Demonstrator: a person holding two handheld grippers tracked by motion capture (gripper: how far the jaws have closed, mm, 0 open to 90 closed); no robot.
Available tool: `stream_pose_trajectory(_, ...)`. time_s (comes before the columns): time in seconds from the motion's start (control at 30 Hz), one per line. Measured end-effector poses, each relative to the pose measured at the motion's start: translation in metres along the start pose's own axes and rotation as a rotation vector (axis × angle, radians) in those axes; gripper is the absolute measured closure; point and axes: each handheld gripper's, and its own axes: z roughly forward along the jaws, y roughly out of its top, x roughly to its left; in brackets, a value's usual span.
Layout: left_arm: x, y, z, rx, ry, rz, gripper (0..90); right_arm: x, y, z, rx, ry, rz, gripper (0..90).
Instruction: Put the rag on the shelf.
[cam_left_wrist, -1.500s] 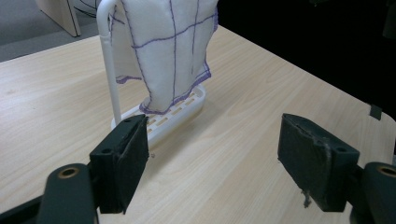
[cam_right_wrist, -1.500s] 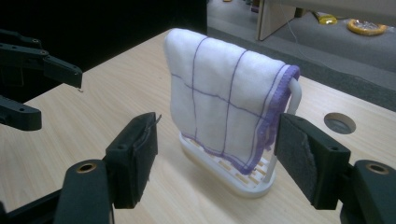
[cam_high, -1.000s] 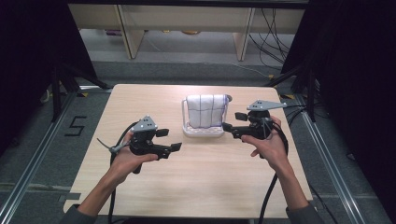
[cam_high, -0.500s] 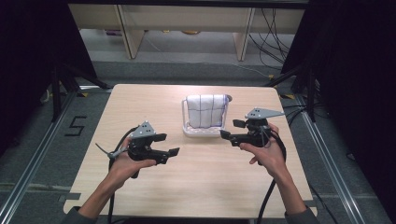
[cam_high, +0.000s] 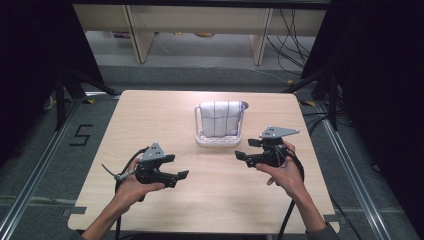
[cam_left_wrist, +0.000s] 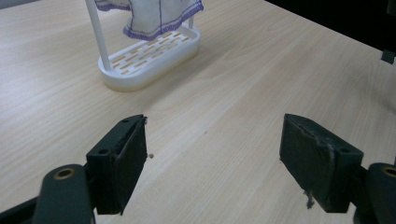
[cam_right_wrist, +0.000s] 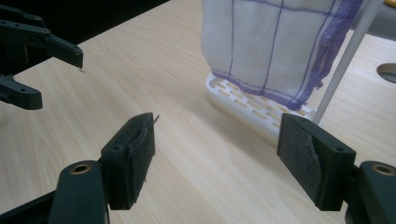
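On the pale wooden table (cam_high: 150, 120), towards its far middle, a white slotted rack (cam_high: 218, 140) is stood, and a white cloth with purple grid lines (cam_high: 220, 118) is draped over its rail, hanging down to just above the base. Nearer the person's edge, the left gripper (cam_high: 176, 176) is held in the left hand (cam_high: 134, 182) above the table's left half, with its jaws pointed towards the middle; the right gripper (cam_high: 242, 156) is held in the right hand (cam_high: 284, 172) just beside the rack's right front corner, with its jaws aimed leftwards. Both pairs of jaws are seen spread wide with nothing between them. From the left gripper view, bare tabletop is seen between the pads (cam_left_wrist: 130, 158), and the rack (cam_left_wrist: 154, 60) lies well ahead. From the right gripper view, the cloth (cam_right_wrist: 271, 46) and the base of the rack (cam_right_wrist: 252, 109) are seen close ahead, slightly right of the gap, and the left gripper (cam_right_wrist: 56, 77) is seen at the far left. Neither tool is touching the cloth or the rack.
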Motion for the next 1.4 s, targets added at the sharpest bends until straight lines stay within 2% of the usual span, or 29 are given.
stream_pose_trajectory(0.03,0.000,-0.003,0.000,0.004,-0.008,0.000,23.0,0.002,-0.001,0.002,0.001,0.013,0.024,28.6)
stream_pose_trajectory(0.1,-0.001,-0.007,0.001,0.009,-0.004,0.009,22.7,0.002,-0.004,0.004,0.004,0.007,-0.008,28.6)
stream_pose_trajectory(0.13,-0.001,-0.007,0.001,0.009,-0.004,0.009,22.5,0.002,-0.004,0.004,0.004,0.007,-0.008,28.6)
stream_pose_trajectory(0.17,-0.001,-0.011,0.002,0.021,-0.006,0.015,22.5,0.005,-0.005,0.004,0.019,0.016,0.020,28.6)
stream_pose_trajectory(0.23,-0.002,-0.018,0.004,0.012,-0.013,0.009,22.1,0.008,-0.008,0.007,0.028,0.005,-0.004,28.5)
stream_pose_trajectory(0.27,-0.002,-0.019,0.004,0.023,-0.011,0.013,22.1,0.013,-0.010,0.008,0.043,0.013,0.014,28.5)
stream_pose_trajectory(0.33,-0.003,-0.022,0.004,0.025,-0.005,0.011,22.0,0.015,-0.012,0.011,0.040,0.014,-0.022,28.5)
stream_pose_trajectory(0.37,-0.004,-0.026,0.005,0.025,-0.004,0.005,21.8,0.018,-0.013,0.011,0.050,0.016,-0.007,28.4)
stream_pose_trajectory(0.47,-0.005,-0.032,0.003,0.037,-0.009,0.008,21.7,0.021,-0.017,0.013,0.046,0.027,-0.032,28.4)
stream_pose_trajectory(0.6,-0.007,-0.040,-0.002,0.025,-0.015,0.004,21.5,0.027,-0.022,0.013,0.054,0.025,-0.020,28.4)
stream_pose_trajectory(0.63,-0.007,-0.040,-0.002,0.025,-0.015,0.004,21.4,0.025,-0.023,0.013,0.058,0.012,-0.052,28.3)
stream_pose_trajectory(0.67,-0.009,-0.043,-0.004,0.027,-0.004,0.006,21.4,0.028,-0.024,0.013,0.063,0.022,-0.032,28.4)
stream_pose_trajectory(0.7,-0.009,-0.044,-0.005,0.033,-0.007,0.019,21.5,0.029,-0.026,0.013,0.054,0.011,-0.029,28.4)
stream_pose_trajectory(0.77,-0.010,-0.049,-0.005,0.036,0.004,0.032,21.4,0.032,-0.030,0.015,0.068,0.022,-0.022,28.4)
stream_pose_trajectory(0.9,-0.012,-0.058,-0.004,0.037,0.012,0.007,21.3,0.035,-0.037,0.016,0.094,0.013,-0.037,28.4)
stream_pose_trajectory(0.97,-0.012,-0.062,-0.003,0.046,0.007,0.018,21.3,0.036,-0.040,0.015,0.100,0.016,-0.034,28.4)
stream_pose_trajectory(1.0,-0.013,-0.064,-0.003,0.049,0.008,0.006,21.4,0.037,-0.042,0.015,0.096,0.018,-0.039,28.4)
stream_pose_trajectory(1.03,-0.013,-0.065,-0.003,0.055,0.003,0.017,21.3,0.038,-0.044,0.015,0.097,0.018,-0.033,28.4)
stream_pose_trajectory(1.1,-0.015,-0.067,-0.004,0.044,0.007,0.000,21.3,0.037,-0.048,0.014,0.096,0.028,-0.043,28.4)
stream_pose_trajectory(1.13,-0.014,-0.068,-0.005,0.046,-0.002,0.007,21.2,0.039,-0.050,0.014,0.096,0.022,-0.025,28.4)
stream_pose_trajectory(1.2,-0.016,-0.069,-0.007,0.041,-0.004,0.003,20.8,0.040,-0.054,0.012,0.101,0.014,-0.030,28.4)
stream_pose_trajectory(1.23,-0.016,-0.070,-0.008,0.033,-0.012,-0.002,20.4,0.042,-0.056,0.012,0.107,0.014,-0.009,28.4)
stream_pose_trajectory(1.27,-0.017,-0.071,-0.009,0.036,-0.011,-0.005,19.5,0.040,-0.059,0.012,0.104,0.017,-0.037,28.4)
stream_pose_trajectory(1.33,-0.019,-0.073,-0.011,0.031,-0.016,-0.013,19.0,0.043,-0.064,0.013,0.113,0.019,-0.028,28.1)
stream_pose_trajectory(1.4,-0.020,-0.075,-0.012,0.035,-0.011,-0.001,18.6,0.044,-0.068,0.014,0.117,0.020,-0.054,28.0)
